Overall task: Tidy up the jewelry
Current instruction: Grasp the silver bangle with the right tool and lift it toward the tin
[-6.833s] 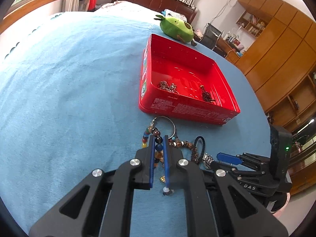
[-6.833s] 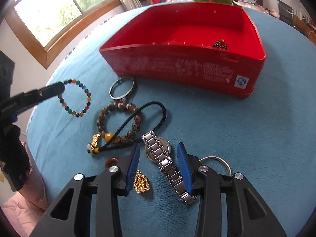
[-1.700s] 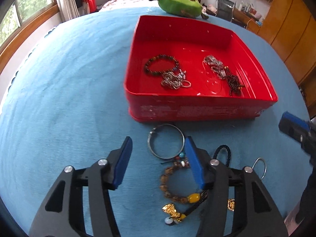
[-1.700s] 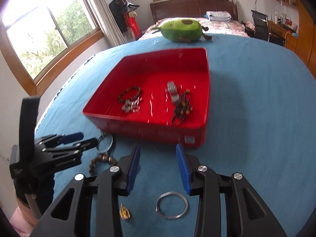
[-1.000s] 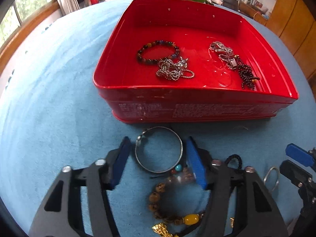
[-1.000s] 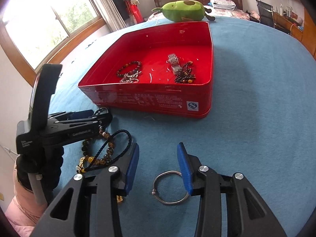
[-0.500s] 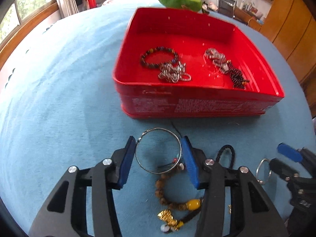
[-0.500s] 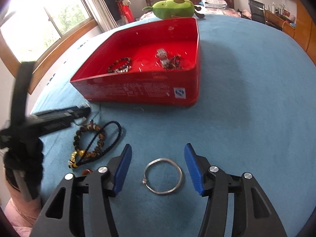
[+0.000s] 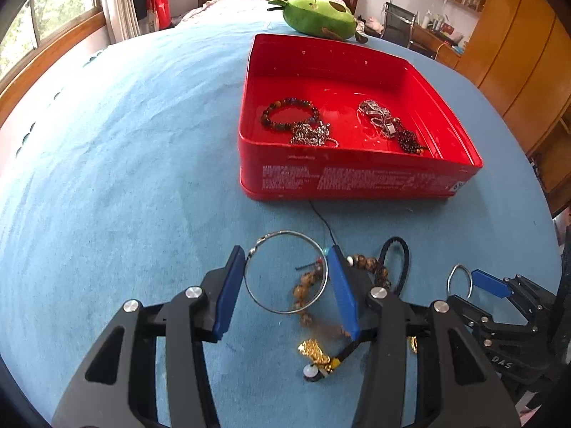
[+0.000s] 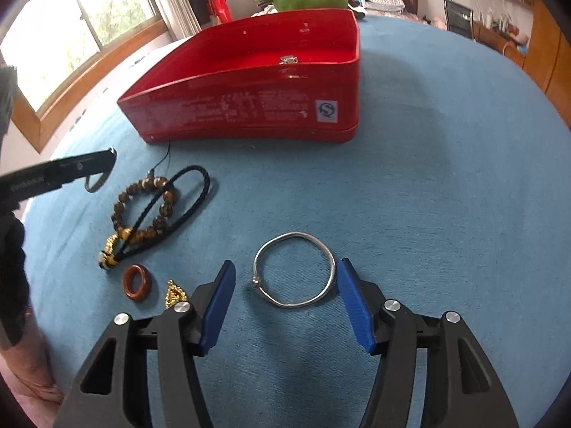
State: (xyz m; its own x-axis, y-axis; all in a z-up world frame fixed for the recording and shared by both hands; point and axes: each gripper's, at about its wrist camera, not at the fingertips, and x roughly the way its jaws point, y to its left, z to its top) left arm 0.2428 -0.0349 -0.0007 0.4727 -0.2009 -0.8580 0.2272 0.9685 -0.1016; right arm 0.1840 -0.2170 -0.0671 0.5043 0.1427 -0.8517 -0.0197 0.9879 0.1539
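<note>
Left wrist view: the left gripper (image 9: 285,285) has narrowed since half a second ago and now pinches the thin wire bangle (image 9: 285,271), ready to lift toward the red tin (image 9: 357,182); the right gripper (image 10: 285,299) gapes around the silver bangle (image 10: 294,269), still untouched on the blue cloth (image 10: 428,196)

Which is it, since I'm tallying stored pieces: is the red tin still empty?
Not empty. The open red metal tin holds a dark beaded bracelet, a silver chain and a tangled metal watch band.
</note>
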